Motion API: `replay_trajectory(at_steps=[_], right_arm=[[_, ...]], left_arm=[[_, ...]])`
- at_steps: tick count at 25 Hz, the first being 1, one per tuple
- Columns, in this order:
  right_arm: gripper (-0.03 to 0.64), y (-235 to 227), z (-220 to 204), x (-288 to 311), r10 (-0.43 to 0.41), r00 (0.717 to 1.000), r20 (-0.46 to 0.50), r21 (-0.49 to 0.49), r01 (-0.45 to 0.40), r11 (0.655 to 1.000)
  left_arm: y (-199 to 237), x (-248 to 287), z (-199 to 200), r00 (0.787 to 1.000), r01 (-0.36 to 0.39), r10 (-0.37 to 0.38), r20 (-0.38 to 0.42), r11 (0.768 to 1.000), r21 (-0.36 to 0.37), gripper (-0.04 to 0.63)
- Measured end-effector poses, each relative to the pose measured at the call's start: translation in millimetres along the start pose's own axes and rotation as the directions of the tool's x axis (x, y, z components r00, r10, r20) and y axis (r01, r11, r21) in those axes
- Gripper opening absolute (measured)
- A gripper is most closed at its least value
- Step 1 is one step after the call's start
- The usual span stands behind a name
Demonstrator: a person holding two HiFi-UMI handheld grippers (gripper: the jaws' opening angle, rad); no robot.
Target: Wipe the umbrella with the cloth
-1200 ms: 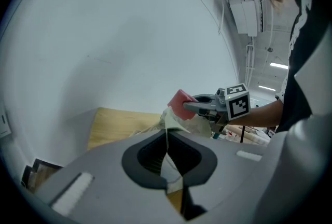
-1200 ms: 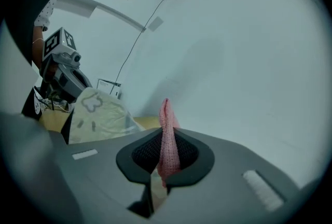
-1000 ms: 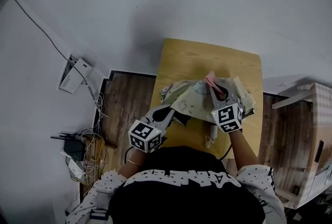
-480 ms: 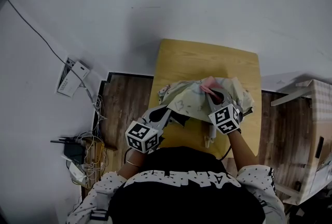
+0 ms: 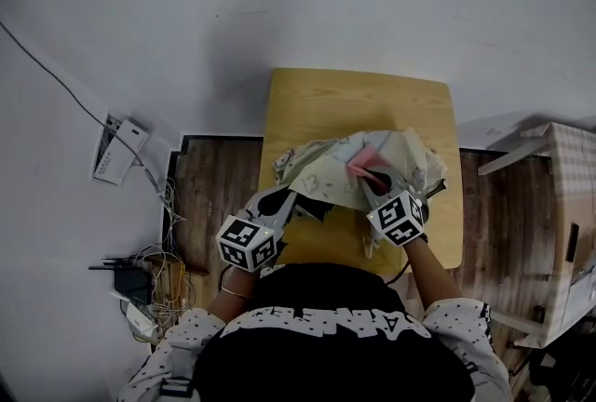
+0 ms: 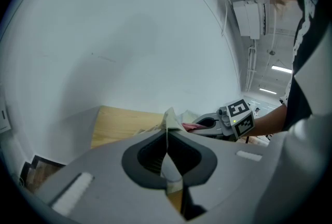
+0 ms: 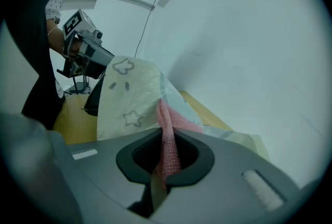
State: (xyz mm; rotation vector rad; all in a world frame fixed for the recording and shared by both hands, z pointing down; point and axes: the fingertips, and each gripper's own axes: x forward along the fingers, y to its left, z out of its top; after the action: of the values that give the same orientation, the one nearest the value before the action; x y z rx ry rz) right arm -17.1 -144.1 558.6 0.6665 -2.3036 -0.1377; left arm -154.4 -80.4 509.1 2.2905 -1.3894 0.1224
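Left gripper (image 5: 291, 201) — jaws closed tight on an edge of the pale patterned umbrella (image 5: 321, 169), which lies crumpled on the wooden worktop (image 5: 354, 98). Right gripper (image 5: 370, 179) — jaws clamped on the pink cloth (image 5: 361, 156), laid against the umbrella.

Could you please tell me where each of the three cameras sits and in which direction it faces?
Head view: on the person's head, facing steeply down at the table and umbrella; the left gripper, right gripper and torso show.
Left gripper view: on the left gripper, looking along its fingers, shut on the umbrella's edge, towards the wall; the right forearm shows.
Right gripper view: on the right gripper, looking along its fingers, shut on the pink cloth; the left wrist shows.
Shared: all three show the umbrella.
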Motion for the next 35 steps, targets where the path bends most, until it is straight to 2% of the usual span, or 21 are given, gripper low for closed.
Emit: replay_trajectory(at_steps=[16,30,35], right_arm=[[0.034,42.2,-25.2,-22.4,0.063,0.997,-0.047,0.029,-0.062,0.998],[0.034,79.2,-39.2,-42.2,0.187,0.980,-0.066,0.011,-0.186,0.982],[0.034,75.5,-34.4,-56.5,0.213,0.975,-0.057,-0.018,-0.215,0.977]], left_arm=[[-9.1,0.0,-2.8,0.999,0.035,-0.035,-0.009,0.999,0.009,0.003],[-5.0,1.8,-5.3,0.999,0.035,-0.035,-0.014,0.999,-0.013,0.003],[-3.6,1.7,-6.5,0.999,0.029,-0.029,-0.016,0.999,-0.021,0.003]])
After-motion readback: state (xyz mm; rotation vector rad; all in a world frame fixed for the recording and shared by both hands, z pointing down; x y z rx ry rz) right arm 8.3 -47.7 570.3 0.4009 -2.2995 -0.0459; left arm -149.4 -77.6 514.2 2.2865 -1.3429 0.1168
